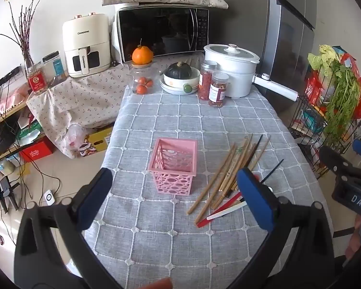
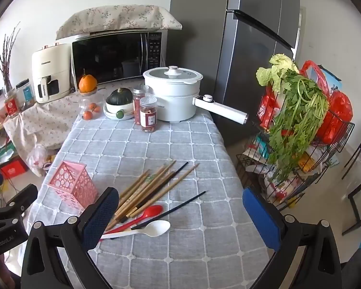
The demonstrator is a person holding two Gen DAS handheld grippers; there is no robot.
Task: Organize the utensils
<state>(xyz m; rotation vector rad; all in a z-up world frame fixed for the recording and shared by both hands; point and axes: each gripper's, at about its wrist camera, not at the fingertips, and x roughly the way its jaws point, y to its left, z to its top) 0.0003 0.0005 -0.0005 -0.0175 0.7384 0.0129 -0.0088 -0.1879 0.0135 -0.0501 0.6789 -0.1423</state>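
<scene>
Two grippers angled down over table (image 2: 192, 144) | left gripper (image 1: 178, 200): jaws spread wide, empty, above pink basket (image 1: 174, 166) | right gripper (image 2: 180, 219): jaws spread wide, empty, above chopsticks (image 2: 146, 190), red spoon (image 2: 142, 215), white spoon (image 2: 151, 228) | utensils lie just right of basket

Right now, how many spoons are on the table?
2: a red spoon beside the chopsticks, and a white spoon just nearer the camera. Their handles cross behind the right gripper's finger; none looks hidden.
</scene>
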